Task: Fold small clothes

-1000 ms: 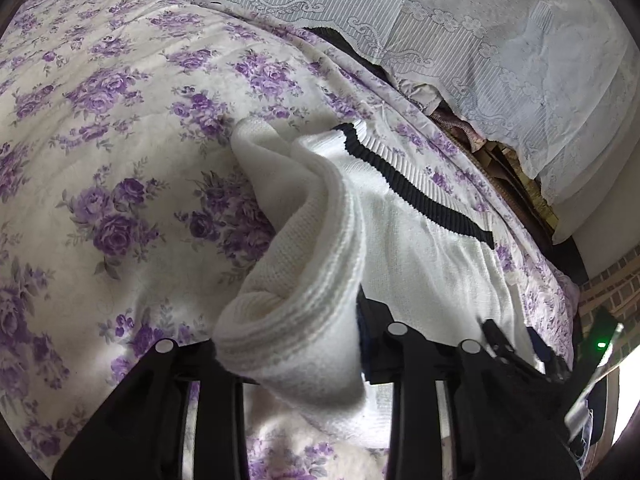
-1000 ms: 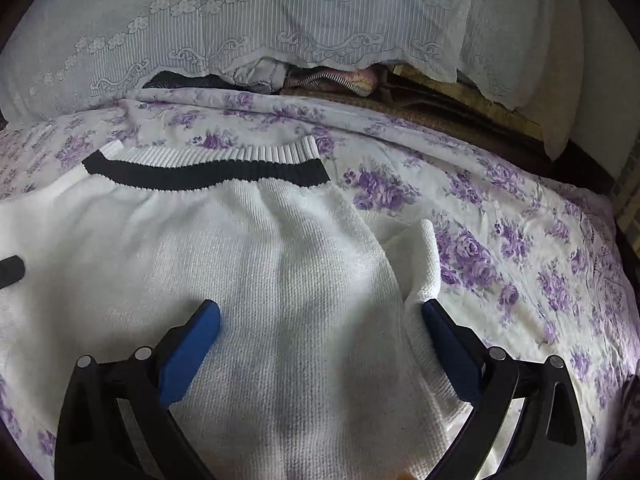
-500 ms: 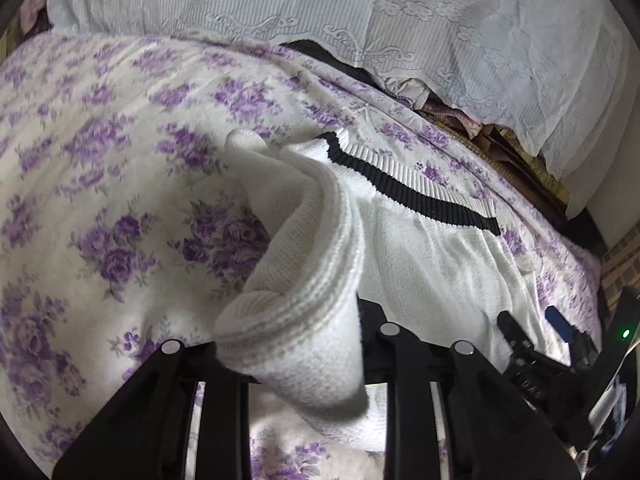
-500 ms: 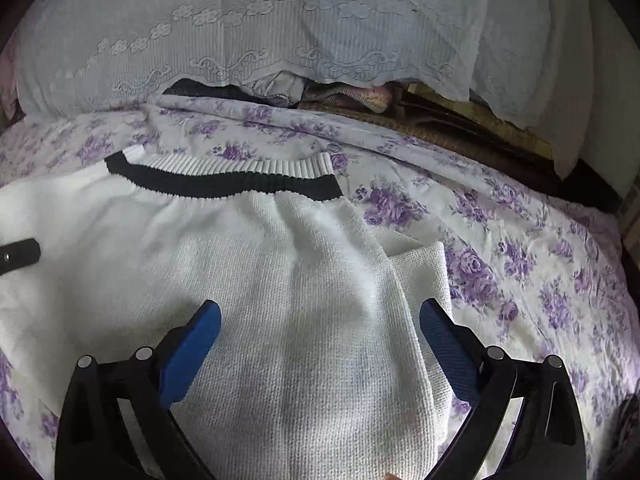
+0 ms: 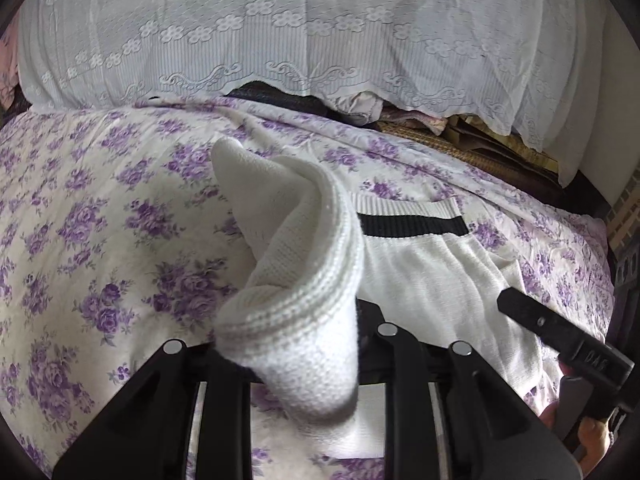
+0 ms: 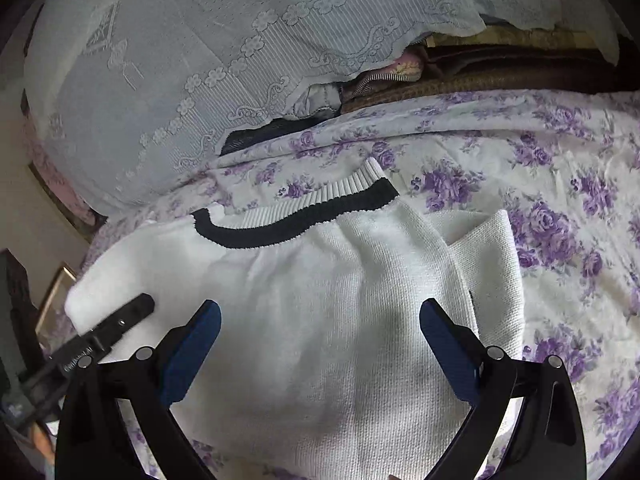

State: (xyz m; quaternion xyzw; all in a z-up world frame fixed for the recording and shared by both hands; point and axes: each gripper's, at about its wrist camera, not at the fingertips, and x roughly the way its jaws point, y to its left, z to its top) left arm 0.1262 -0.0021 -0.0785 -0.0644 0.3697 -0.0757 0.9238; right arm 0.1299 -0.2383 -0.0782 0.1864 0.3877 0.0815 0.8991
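A small white knit sweater (image 6: 320,300) with a black band (image 6: 296,220) at its ribbed hem lies on the flowered bed sheet (image 6: 560,208). My left gripper (image 5: 300,344) is shut on a thick fold of the sweater's sleeve (image 5: 304,264) and holds it raised over the sheet; its fingertips are hidden in the cloth. My right gripper (image 6: 320,332) is open and empty, hovering low over the sweater's body, blue pads (image 6: 448,344) apart. A folded sleeve (image 6: 496,248) lies at the sweater's right side. The left gripper's finger (image 6: 124,320) shows at the right view's left edge.
A white lace cover (image 5: 320,32) hangs over piled bedding (image 5: 460,136) along the far side of the bed. The right gripper's finger (image 5: 560,336) reaches in at the left view's right edge. A picture frame (image 6: 56,296) stands beside the bed at left.
My left gripper has swung with the held sleeve toward the sweater's middle. My right gripper has turned left, still open above the sweater's body.
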